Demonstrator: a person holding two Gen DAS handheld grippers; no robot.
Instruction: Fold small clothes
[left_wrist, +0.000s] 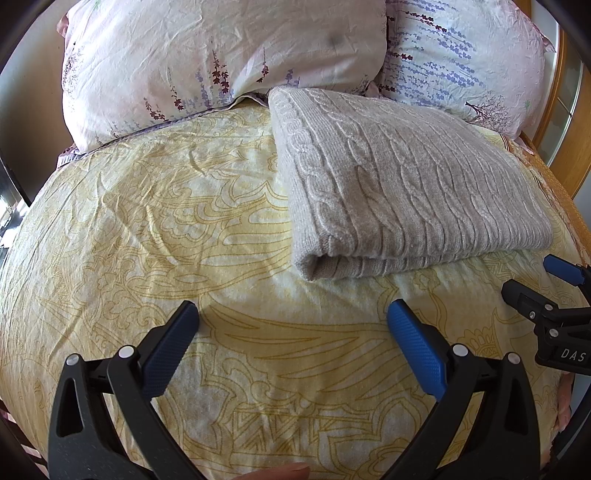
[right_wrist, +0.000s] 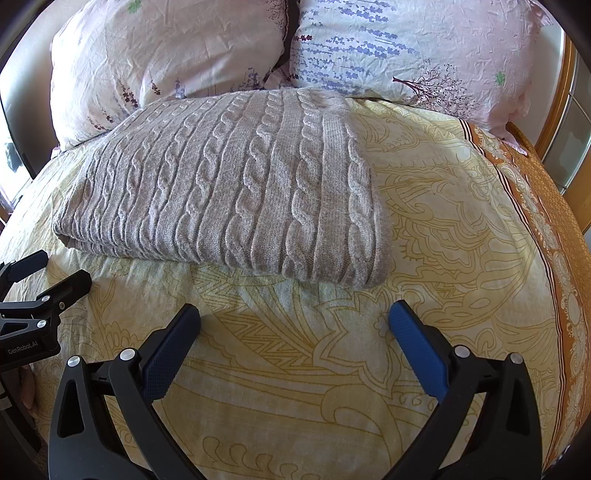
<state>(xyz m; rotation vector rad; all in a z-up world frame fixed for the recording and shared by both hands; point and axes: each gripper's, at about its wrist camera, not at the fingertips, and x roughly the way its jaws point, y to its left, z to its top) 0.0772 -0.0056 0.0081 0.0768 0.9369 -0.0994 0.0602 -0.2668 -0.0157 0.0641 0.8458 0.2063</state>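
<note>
We've got the grey cable-knit sweater folded flat on the yellow bedspread, just short of the floral pillows; our left gripper sits near-left of it, jaws spread wide, gripping nothing; right gripper likewise agape, just nearer than the sweater's right corner.

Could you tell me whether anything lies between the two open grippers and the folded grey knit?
Nothing visible does: only bare yellow patterned bedsheet separates the left gripper and right gripper from the folded grey cable-knit garment.
</note>
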